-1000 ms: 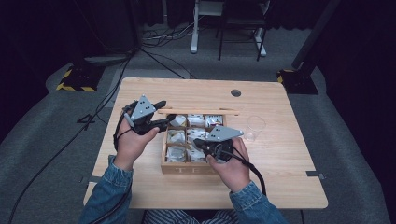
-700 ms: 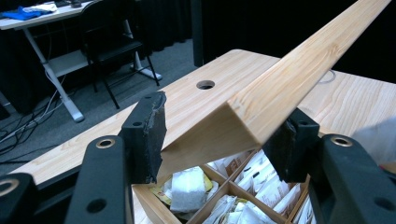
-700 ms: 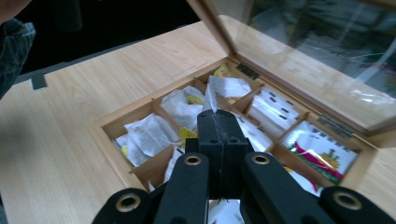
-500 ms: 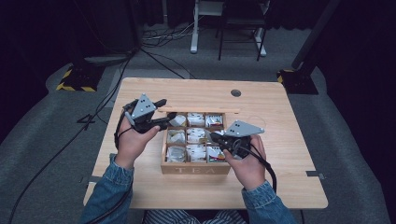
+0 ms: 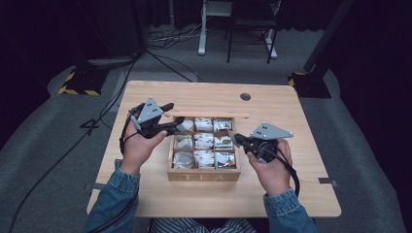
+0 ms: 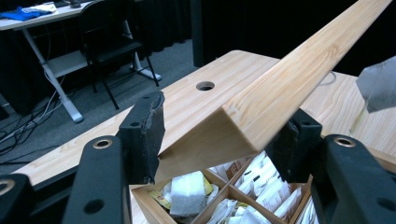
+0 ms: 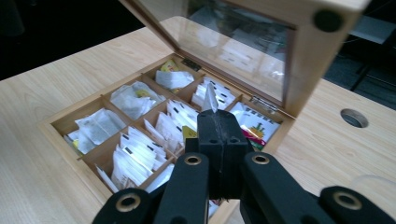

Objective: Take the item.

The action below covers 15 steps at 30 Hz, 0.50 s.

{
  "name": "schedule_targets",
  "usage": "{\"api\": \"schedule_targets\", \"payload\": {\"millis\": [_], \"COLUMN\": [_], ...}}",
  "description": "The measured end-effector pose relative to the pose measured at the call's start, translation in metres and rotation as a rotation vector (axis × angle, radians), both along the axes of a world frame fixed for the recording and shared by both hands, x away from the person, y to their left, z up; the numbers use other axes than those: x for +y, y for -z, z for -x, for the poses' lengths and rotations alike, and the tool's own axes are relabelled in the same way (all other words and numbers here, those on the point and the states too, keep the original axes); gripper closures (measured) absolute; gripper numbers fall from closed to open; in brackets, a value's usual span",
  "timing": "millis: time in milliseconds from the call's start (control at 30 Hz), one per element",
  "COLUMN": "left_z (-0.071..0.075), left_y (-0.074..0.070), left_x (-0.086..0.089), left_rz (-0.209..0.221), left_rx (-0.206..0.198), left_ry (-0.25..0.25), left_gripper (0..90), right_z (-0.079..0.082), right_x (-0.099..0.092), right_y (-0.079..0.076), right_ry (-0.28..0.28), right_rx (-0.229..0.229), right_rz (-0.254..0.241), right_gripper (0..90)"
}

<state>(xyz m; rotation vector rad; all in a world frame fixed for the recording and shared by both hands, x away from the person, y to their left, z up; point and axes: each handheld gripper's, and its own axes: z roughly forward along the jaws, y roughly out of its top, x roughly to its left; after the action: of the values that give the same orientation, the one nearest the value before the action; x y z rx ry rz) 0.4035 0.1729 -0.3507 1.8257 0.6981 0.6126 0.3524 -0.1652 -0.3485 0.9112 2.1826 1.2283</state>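
A wooden tea box point(image 5: 204, 175) marked TEA stands mid-table, its nine compartments full of tea bags. My left gripper point(image 5: 172, 116) reaches in from the left and is shut on the end of the raised lid point(image 5: 209, 115). In the left gripper view the lid point(image 6: 299, 60) fills the gap between the jaws of that gripper point(image 6: 224, 116), which have just been opening slightly. My right gripper point(image 5: 232, 137) hovers at the box's right edge. It point(image 7: 217, 116) is shut on a white tea bag point(image 7: 209, 95) that pokes up above its jaws, over the open box point(image 7: 60, 123).
The box sits on a light wooden table point(image 5: 291, 194) with a round cable hole point(image 5: 245, 96) at the back right. Bare tabletop lies left and right of the box. A chair and desk legs point(image 5: 243, 29) and cables stand on the floor beyond.
My right gripper has moved to the right, from over the box's middle to its right edge, with the tea bag in its jaws. The left gripper has stayed at the lid.
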Motion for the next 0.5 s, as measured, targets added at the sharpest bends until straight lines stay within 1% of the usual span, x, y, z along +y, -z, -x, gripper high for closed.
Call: {"api": "schedule_targets", "payload": {"millis": [500], "left_z": [0.0], "left_y": [0.0], "left_x": [0.0], "left_rz": [0.001], "left_rx": [-0.003], "left_ry": [0.0], "left_gripper": [43.0], "right_z": [-0.007], "right_x": [-0.027], "right_y": [-0.002], "right_ry": [0.081], "right_rx": [-0.009], "right_rz": [-0.004], "right_gripper": [90.0]}}
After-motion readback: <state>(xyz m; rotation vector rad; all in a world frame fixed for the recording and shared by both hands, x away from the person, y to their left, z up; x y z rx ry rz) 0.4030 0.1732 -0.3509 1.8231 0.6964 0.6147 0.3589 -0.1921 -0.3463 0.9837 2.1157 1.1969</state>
